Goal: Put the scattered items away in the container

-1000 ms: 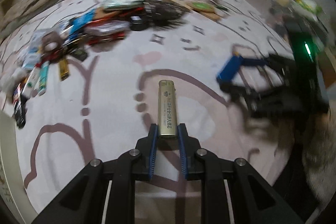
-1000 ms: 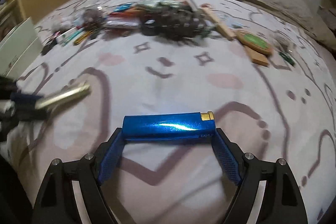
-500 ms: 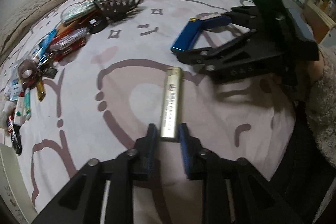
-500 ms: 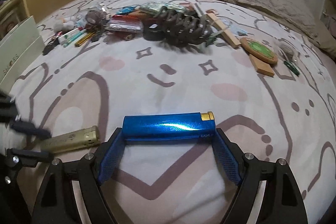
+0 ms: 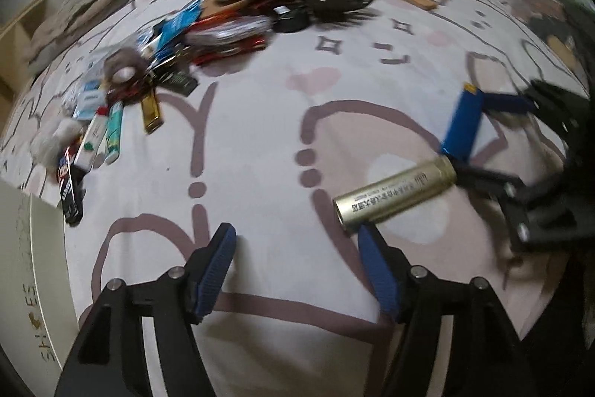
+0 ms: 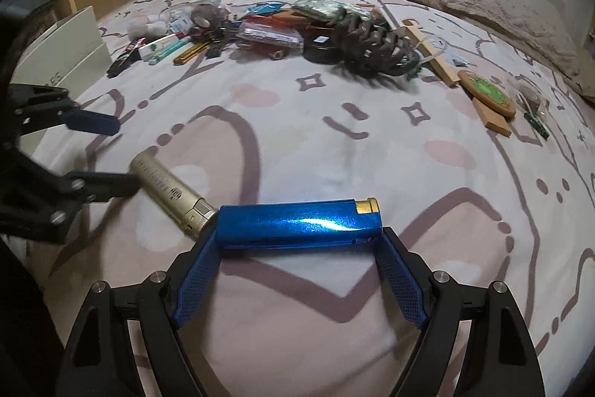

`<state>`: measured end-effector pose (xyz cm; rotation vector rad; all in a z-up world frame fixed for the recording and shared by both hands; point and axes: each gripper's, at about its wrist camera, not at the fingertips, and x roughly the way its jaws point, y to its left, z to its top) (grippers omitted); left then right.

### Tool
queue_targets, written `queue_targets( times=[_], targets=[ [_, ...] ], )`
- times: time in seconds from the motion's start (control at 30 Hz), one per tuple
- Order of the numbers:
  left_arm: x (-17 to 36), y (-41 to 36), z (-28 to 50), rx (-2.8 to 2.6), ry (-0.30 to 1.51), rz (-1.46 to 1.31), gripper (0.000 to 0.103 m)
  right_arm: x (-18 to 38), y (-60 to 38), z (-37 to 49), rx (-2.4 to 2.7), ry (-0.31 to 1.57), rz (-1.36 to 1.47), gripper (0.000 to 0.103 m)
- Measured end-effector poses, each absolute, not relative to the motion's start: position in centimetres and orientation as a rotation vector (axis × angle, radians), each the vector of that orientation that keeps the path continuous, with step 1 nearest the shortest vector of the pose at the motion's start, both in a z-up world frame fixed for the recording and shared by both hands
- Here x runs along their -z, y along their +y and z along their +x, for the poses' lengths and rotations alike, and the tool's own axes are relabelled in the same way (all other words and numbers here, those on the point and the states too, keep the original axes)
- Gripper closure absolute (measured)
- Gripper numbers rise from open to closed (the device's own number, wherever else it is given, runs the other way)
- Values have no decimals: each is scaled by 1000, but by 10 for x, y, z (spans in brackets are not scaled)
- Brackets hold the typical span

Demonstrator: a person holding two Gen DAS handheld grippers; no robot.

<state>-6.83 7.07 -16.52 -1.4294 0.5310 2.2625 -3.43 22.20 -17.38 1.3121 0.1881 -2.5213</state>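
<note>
The left gripper has its two blue-padded fingers spread wide, and nothing is between them. The gold lighter lies flat on the patterned bedsheet, just beside the tip of the right-hand finger of this gripper; it seems to touch that tip, but I cannot say this for sure. The far end of the gold lighter reaches to the right gripper, close by the blue lighter. The right gripper holds the blue lighter crosswise, end to end between its two pads, so its fingers stand wide apart but are pressed on the lighter's ends. The gold cap of the blue lighter points to the right in the right wrist view. The pile of scattered items lies farther back on the bed, well apart from both grippers. A white box stands at the left edge of the bed, near the left gripper.
</note>
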Motion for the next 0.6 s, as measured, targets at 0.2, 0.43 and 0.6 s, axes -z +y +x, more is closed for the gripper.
queue_targets(
  times=[0.2,0.43,0.6],
  targets=[
    [163,70,-64,-2219,437,-1432,21,172,209,-33,2481,144,1291,19],
    [166,85,-60,-2188,385,-1431,18,169,227,-38,2533,72,1317,19],
    [169,94,-59,-2184,401,-1406,12,166,250,-44,2587,-7,1344,19]
  ],
)
